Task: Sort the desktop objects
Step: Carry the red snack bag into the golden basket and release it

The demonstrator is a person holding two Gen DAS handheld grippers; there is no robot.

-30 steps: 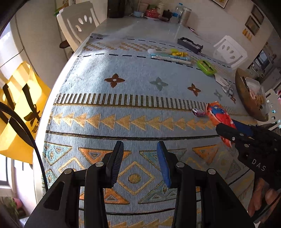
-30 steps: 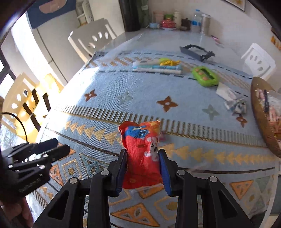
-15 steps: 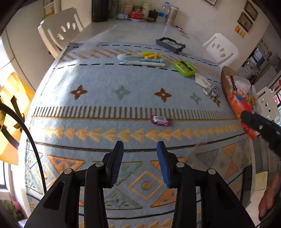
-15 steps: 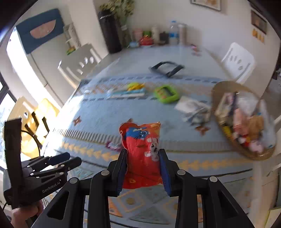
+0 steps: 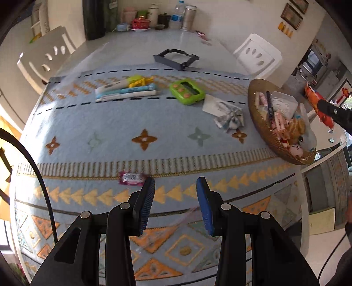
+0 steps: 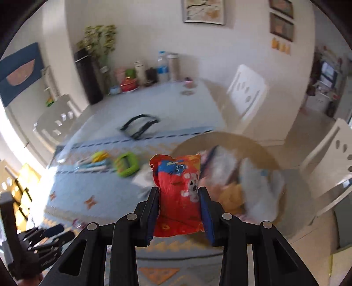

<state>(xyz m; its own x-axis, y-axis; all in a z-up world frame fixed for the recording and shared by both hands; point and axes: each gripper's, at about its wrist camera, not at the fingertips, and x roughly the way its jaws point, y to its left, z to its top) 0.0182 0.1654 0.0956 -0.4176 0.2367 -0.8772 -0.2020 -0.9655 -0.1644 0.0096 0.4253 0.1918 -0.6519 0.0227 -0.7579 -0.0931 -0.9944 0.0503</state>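
My right gripper point(image 6: 178, 211) is shut on a red and orange snack packet point(image 6: 179, 193) and holds it in the air near a round woven basket point(image 6: 222, 140) full of small items. In the left wrist view the packet point(image 5: 316, 103) hangs beyond the basket point(image 5: 266, 136) at the table's right side. My left gripper point(image 5: 175, 204) is open and empty above the patterned blue cloth point(image 5: 114, 123). A small pink candy wrapper point(image 5: 131, 178) lies just ahead of its left finger.
Several pens and a yellow clip point(image 5: 125, 90), a green timer point(image 5: 186, 91), a paper and a crumpled wrapper point(image 5: 228, 116) lie on the cloth. A black tray point(image 5: 176, 58) lies further back. Bottles and jars point(image 5: 162, 17) stand at the far end. White chairs point(image 5: 257, 57) flank the table.
My right gripper has carried the packet up and to the right, from above the cloth to near the basket. My left gripper has shifted right and forward, still open.
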